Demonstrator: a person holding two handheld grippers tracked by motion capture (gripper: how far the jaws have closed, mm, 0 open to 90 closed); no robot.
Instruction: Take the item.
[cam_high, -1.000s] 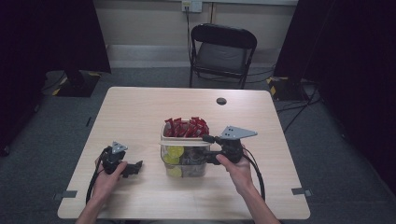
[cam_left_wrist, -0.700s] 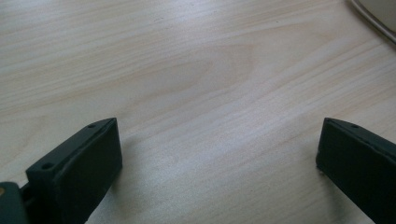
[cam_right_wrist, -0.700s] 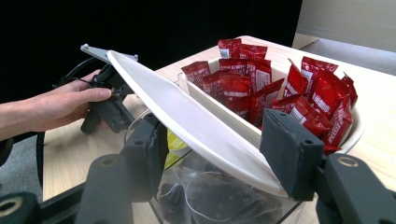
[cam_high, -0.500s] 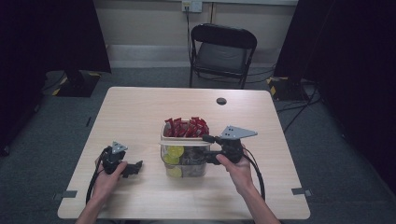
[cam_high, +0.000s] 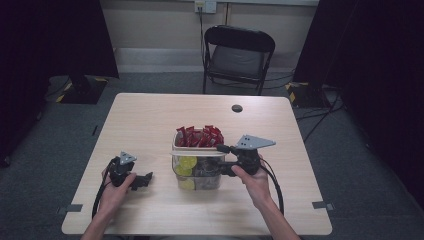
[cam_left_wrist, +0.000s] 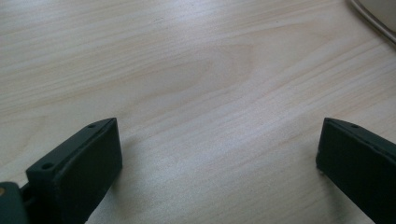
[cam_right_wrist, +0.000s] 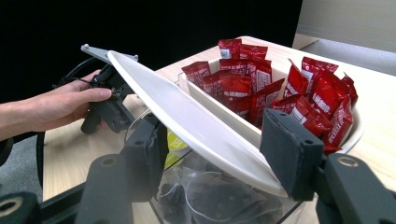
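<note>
My right gripper (cam_right_wrist: 215, 154) clamps the white lid (cam_right_wrist: 187, 121), lower centre; my left gripper (cam_left_wrist: 217, 163) gapes wide over bare table (cam_left_wrist: 187, 70).

We see a pale rectangular wooden tabletop (cam_high: 150, 120) standing on grey carpeted floor (cam_high: 360, 165). Beyond its far edge sits a black folding metal chair (cam_high: 239, 56) against a cream wall (cam_high: 150, 25) with a white power socket (cam_high: 205, 6). Black curtains (cam_high: 55, 35) hang at both sides.
</note>
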